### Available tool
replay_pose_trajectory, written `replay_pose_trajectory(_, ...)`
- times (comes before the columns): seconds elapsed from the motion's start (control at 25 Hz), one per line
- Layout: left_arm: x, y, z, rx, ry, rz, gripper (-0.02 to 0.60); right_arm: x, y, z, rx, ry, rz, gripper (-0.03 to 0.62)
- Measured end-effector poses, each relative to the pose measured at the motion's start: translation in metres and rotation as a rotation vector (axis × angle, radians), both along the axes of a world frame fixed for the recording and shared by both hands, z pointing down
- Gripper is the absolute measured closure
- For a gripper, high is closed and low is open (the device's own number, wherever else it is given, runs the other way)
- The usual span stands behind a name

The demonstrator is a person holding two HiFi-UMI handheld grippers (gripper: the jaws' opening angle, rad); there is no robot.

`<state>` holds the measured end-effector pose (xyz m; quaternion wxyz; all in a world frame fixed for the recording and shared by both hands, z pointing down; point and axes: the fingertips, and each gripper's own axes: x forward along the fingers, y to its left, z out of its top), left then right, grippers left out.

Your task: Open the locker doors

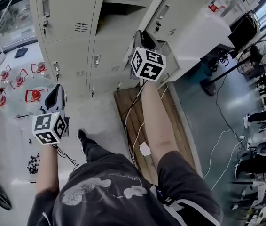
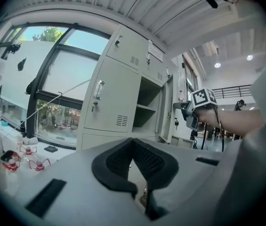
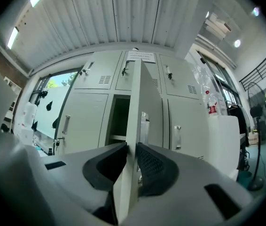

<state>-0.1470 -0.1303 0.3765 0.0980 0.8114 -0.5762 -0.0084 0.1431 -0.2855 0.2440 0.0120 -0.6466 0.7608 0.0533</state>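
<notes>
**One locker door out, the rest shut**

The right claw (image 3: 132, 147) is pinched narrow on the free edge of the upper middle locker door (image 3: 141, 102), with a pad on each face. That door stands swung out toward the person. The compartment (image 3: 119, 117) behind it, at 11 o'clock from the claw, is open to view and shows a shelf. The left claw (image 2: 132, 142) is closed tip to tip and holds nothing. In the head view it hangs low at 8 o'clock, well apart from the lockers.

As I judge it, one door is done or nearly so; I cannot tell how much swing it has left. The others remain:
- The upper left door (image 1: 62, 13), at 11 o'clock in the head view, is closed, its handle (image 1: 45, 6) untouched.
- The lower left door (image 1: 69, 62) and lower middle door (image 1: 109, 55) are closed.
- The upper right door (image 3: 189, 126), at 2 o'clock from the right claw, is closed.
- The small top-row doors (image 3: 97, 79) are closed.

In the head view, a white cabinet (image 1: 203, 32) with a bottle (image 3: 212, 108) on top stands just beside the open door at 1 o'clock. It probably limits that door's swing and crowds the right column. A wooden pallet (image 1: 177, 126) lies on the floor under the right arm. Cables (image 1: 217, 145) trail at 4 o'clock, and a standing fan (image 1: 260, 55) is at 3. Red-and-clear items (image 1: 34, 94) are scattered at 9 o'clock, near the left claw. The floor in front of the left column looks open.
</notes>
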Motion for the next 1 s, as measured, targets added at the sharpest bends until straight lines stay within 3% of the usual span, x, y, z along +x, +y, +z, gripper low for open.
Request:
replay_pose_trajectory(0.32, 0.045, -0.009, 0.003, -0.011, 0.003, 0.056, 0.574, 0.049, 0.018, -0.002, 0.008, -0.009, 0.007, 0.510)
replay_pose_trajectory(0.68, 0.120, -0.034, -0.030, 0.048, -0.037, 0.104, 0.574, 0.104, 0.029, 0.000, 0.025, -0.059, -0.060, 0.511)
replay_pose_trajectory(1.0, 0.172, -0.040, -0.030, 0.052, -0.054, 0.121, 0.574, 0.135, 0.027, 0.001, 0.035, -0.074, -0.115, 0.513)
